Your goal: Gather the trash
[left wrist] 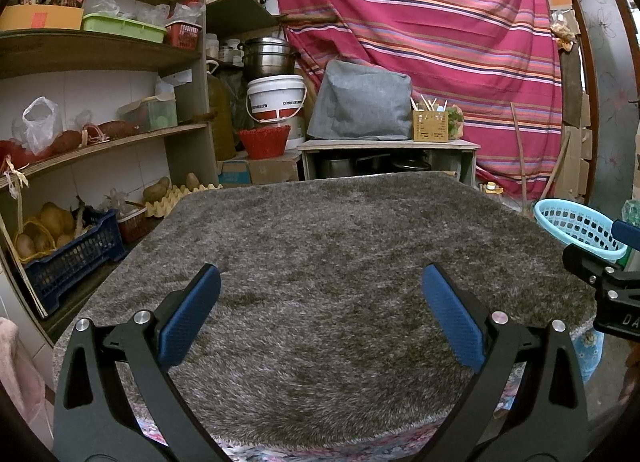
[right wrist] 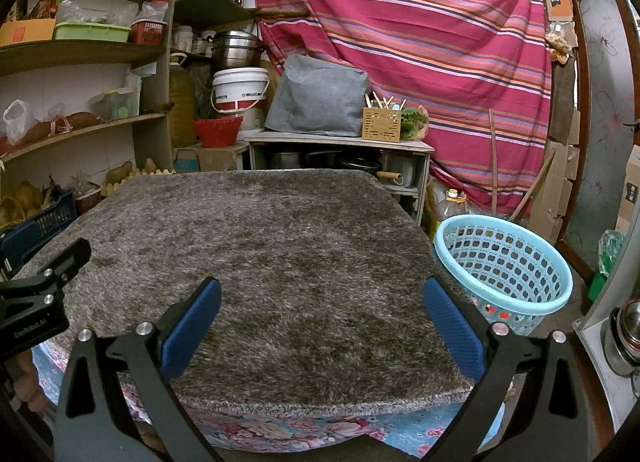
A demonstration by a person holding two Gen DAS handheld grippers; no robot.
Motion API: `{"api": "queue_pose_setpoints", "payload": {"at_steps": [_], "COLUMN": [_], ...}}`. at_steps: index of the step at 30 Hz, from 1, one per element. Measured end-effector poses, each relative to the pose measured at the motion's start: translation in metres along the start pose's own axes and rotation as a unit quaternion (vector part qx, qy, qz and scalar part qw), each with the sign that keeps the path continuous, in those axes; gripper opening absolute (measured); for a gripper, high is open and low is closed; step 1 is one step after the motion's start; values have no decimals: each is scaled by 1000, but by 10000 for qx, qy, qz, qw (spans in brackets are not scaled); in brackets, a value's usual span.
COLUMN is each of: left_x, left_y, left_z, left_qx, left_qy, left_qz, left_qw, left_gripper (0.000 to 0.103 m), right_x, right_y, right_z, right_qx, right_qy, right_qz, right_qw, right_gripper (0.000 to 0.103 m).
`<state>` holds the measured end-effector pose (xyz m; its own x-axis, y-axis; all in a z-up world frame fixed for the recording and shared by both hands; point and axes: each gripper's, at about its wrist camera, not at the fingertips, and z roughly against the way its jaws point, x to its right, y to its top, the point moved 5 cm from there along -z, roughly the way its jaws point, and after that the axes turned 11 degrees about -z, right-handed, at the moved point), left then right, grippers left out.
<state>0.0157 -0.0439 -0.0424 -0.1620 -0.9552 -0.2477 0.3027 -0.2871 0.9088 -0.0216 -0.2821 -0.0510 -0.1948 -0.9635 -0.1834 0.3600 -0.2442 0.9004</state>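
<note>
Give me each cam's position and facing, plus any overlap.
Left wrist: on the left gripper, open, facing forward over the shaggy grey rug; right gripper shows at the right edge.
Right wrist: on the right gripper, open, same heading; left gripper at the left edge.
Shared: rug, light-blue perforated plastic basket, striped red cloth, wooden shelves.

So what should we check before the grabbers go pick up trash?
1. Left gripper open and holding nothing: ok.
2. Right gripper open and holding nothing: ok.
3. Blue basket upright, mouth open, standing beside the table on the right: ok.
4. Trash to grab on the grey fuzzy mat: not ok, none shows on it in either view.
5. Trash already in the basket: cannot tell, only something red and white shows through the holes.
6. Fingers clear of the mat: cannot tell.
</note>
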Motion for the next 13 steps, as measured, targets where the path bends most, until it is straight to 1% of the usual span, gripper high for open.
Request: {"api": "queue_pose_setpoints", "payload": {"at_steps": [7, 13], "left_x": [-7, -6], "left_y": [4, 5], "left_z": [2, 1], "left_qx": [12, -4], "left_qy": [-12, -38], "left_qz": [34, 33], "left_qw": [10000, 10000], "left_gripper": [98, 98], "right_x": [-1, -3], "right_y": [0, 0], "right_z": [0, -1], "right_qx": [1, 1], "right_qy": [-4, 1], "right_qz": [-1, 9], "right_qw": [10000, 10000], "right_gripper": [99, 99]}}
